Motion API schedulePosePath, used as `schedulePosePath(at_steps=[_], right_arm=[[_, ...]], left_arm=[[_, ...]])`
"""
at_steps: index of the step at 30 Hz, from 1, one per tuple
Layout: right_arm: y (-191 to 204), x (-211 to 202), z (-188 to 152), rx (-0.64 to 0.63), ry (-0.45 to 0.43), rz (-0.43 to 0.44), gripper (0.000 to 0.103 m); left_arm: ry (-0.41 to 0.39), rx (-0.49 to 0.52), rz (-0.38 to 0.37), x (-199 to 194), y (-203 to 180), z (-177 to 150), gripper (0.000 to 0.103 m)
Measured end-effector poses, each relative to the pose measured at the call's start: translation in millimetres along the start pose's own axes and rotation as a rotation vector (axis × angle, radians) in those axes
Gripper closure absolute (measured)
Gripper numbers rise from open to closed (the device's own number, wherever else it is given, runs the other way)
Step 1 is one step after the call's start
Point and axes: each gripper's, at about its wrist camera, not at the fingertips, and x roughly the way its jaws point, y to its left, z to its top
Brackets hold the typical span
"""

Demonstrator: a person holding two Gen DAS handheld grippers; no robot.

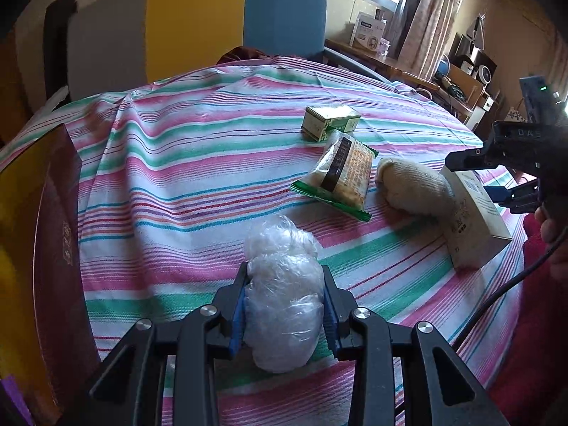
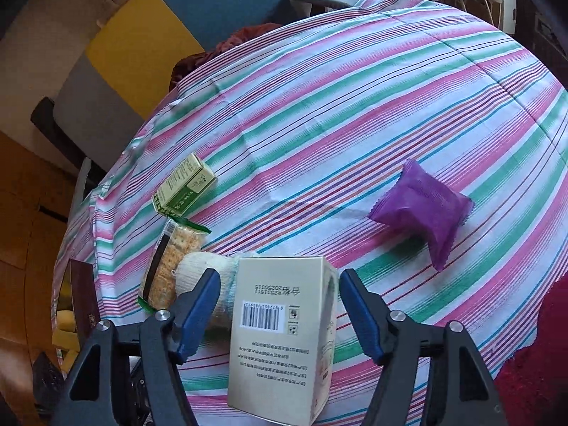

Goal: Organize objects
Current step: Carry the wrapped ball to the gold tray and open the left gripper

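My left gripper is shut on a crumpled clear plastic bag that rests on the striped tablecloth. My right gripper straddles a cream box with a barcode; a gap shows on each side, so it stands open. From the left wrist view that right gripper is at the far right, over the cream box. Beside the box lie a rolled cream sock, a cracker packet and a small green box. A purple packet lies apart to the right.
A dark brown flat box sits at the table's left edge. Behind the table stands a chair with grey, yellow and blue panels. A red cloth hangs at the near right edge. A person's fingers hold the right gripper's handle.
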Motion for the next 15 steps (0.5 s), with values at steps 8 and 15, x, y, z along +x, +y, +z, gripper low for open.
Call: schedulePosePath(at_steps=[8,15], right_arm=[[-5.9,-7.0,4.1,0.02,-0.041,-0.087,0.044],[-0.2,6.9,-0.9,-0.003,0.047,-0.07,0.039]], left_arm=[[-0.005,-0.007,-0.004,0.7,1.6,-0.2,0.066],[-0.008,-0.01,-0.007,0.5,2.0,-1.0,0.066]])
